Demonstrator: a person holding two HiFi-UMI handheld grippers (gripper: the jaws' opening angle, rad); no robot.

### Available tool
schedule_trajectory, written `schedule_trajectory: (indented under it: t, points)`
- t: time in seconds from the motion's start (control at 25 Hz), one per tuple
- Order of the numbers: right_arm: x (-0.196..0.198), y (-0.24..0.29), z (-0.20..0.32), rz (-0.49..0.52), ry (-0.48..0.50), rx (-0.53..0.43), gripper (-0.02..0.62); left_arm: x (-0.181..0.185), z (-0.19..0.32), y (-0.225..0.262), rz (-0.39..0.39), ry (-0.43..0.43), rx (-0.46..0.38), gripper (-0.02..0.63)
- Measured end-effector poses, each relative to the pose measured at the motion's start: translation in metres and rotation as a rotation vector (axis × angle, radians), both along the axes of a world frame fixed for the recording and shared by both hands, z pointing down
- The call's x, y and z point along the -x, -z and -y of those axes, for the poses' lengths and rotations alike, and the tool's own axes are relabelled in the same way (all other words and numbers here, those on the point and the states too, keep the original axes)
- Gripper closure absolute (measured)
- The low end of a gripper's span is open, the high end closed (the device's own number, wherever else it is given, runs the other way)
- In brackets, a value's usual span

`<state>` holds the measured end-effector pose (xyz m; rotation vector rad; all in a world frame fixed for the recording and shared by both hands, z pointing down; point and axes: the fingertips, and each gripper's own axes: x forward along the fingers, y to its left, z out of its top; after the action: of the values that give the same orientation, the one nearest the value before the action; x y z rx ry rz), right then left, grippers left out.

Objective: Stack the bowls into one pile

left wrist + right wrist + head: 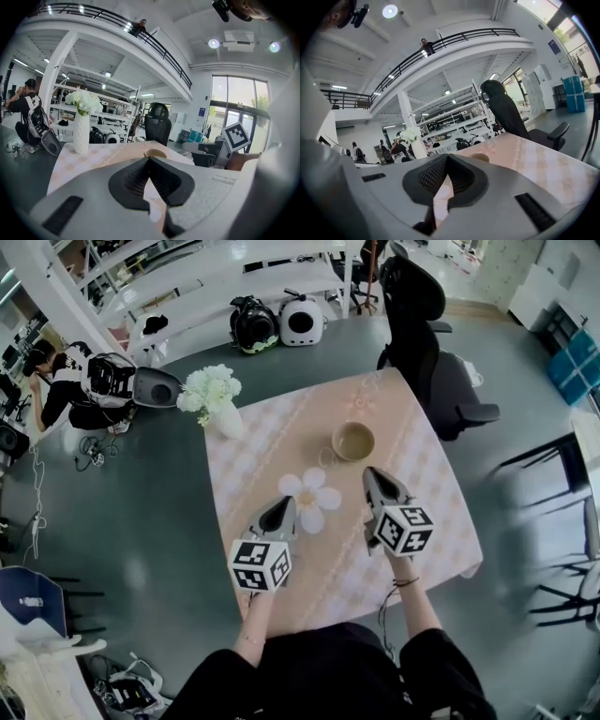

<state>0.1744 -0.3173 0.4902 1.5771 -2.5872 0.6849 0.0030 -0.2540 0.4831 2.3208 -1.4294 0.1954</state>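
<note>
Head view: bowl (353,442) sat on the far half of the table (441,521), bare cloth all round. Vase (225,416) stood at the far-left corner, office chair (422,343) off the far-right edge. Left gripper (288,502) and right gripper (369,472) hung over the near half.
Left gripper view: jaws clenched, empty; only here, glass doors (239,108).
Right gripper view: jaws clenched, empty; only here, shelving (454,119).

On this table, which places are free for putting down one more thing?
Free: the right strip of the table, between the bowl and the right edge, and the far middle between the vase and the bowl. Crowded: the near centre, where the white flower-shaped item lies between the left tongs and the right tongs.
</note>
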Motion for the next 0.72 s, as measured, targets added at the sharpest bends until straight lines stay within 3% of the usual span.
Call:
schedule_trajectory:
  t: [0.72]
  points:
    - [0.006,0.075,-0.081,0.047,0.054,-0.181,0.601,0.042,-0.047,0.068,-0.011,0.021,-0.174,0.609]
